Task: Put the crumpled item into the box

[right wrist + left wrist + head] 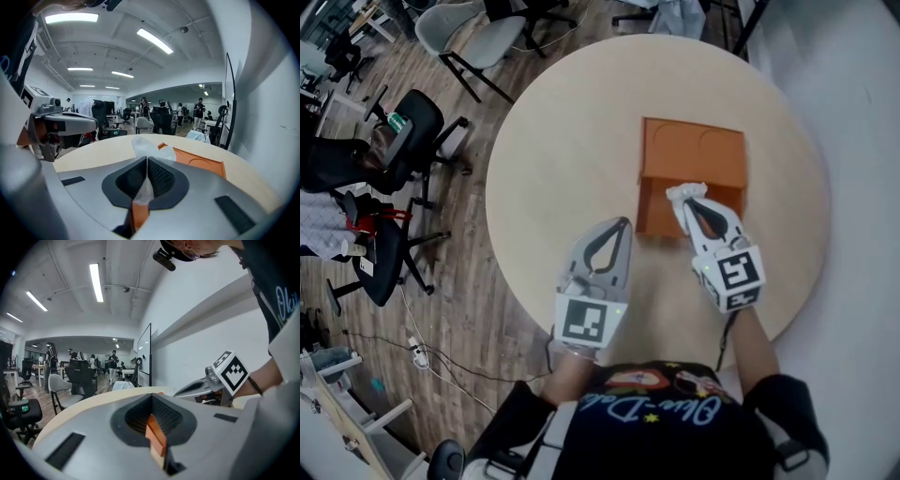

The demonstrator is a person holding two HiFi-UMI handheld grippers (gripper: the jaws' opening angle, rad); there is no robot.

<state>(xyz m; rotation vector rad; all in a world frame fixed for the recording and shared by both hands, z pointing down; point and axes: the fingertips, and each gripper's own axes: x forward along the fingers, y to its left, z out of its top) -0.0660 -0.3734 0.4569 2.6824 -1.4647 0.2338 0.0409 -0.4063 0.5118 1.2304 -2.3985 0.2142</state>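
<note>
A: Where is the crumpled item point(683, 191) at this moment?
B: Pinched in the right gripper point(687, 200). The jaws are pressed together on it, and a white, filmy tuft sticks out past the tips. From the head camera it sits at the near edge of the orange box point(694, 155); whether it has crossed the front wall cannot be told.
A: And the box itself?
B: Open-topped, resting on the round, pale table point(562, 131), right of centre. The right gripper view shows its floor stretching away beyond the tuft.
A: The other hand?
B: The left gripper point(623, 225) has its jaws closed tip to tip with nothing between them. It lies just beside the box's near left corner, and orange shows through the opening behind its tips. Whether it touches the box is unclear.
A: Surroundings?
B: A person point(666, 422) in a dark printed top holds both tools. Black office chairs point(412, 117) stand on the wood floor left of the table, with people at desks farther off in the gripper views.
</note>
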